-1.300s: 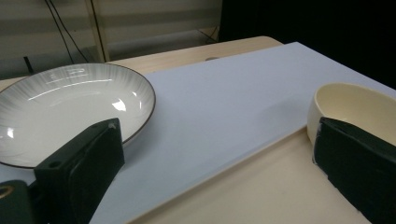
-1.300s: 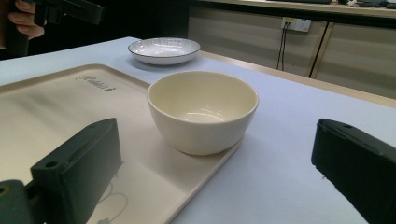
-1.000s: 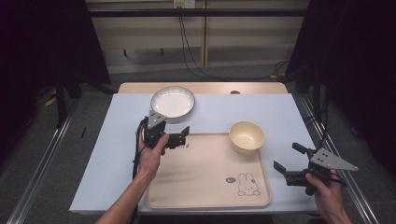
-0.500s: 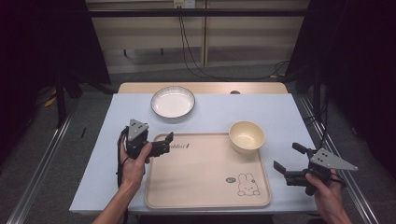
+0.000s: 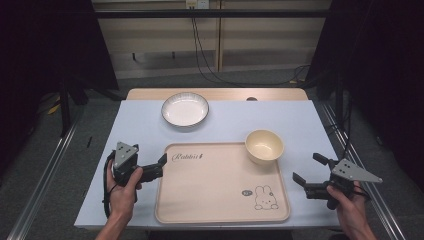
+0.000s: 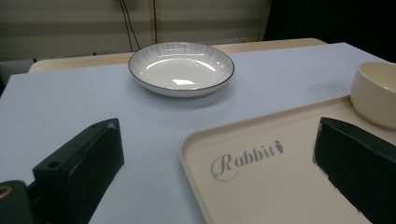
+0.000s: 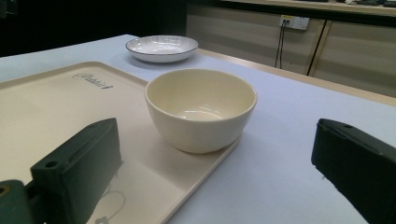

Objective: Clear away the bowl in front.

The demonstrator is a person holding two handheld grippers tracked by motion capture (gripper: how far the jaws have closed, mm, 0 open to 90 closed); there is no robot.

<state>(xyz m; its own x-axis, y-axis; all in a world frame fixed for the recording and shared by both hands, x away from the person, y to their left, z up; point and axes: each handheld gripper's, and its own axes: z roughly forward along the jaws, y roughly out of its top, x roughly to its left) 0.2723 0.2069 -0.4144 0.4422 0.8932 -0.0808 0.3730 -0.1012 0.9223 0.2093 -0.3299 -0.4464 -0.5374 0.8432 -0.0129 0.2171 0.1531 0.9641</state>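
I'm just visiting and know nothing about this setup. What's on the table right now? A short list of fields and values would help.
surface: table with a pale blue cover
tray: beige tray, printed "Rabbit" and a bunny drawing, nearest the person
bowl: cream bowl, empty, on the tray's far right corner
plate: white plate with a dark rim, empty, on the cover beyond the tray
left gripper: left gripper, open, at the tray's left edge, holding nothing
right gripper: right gripper, open, right of the tray, holding nothing
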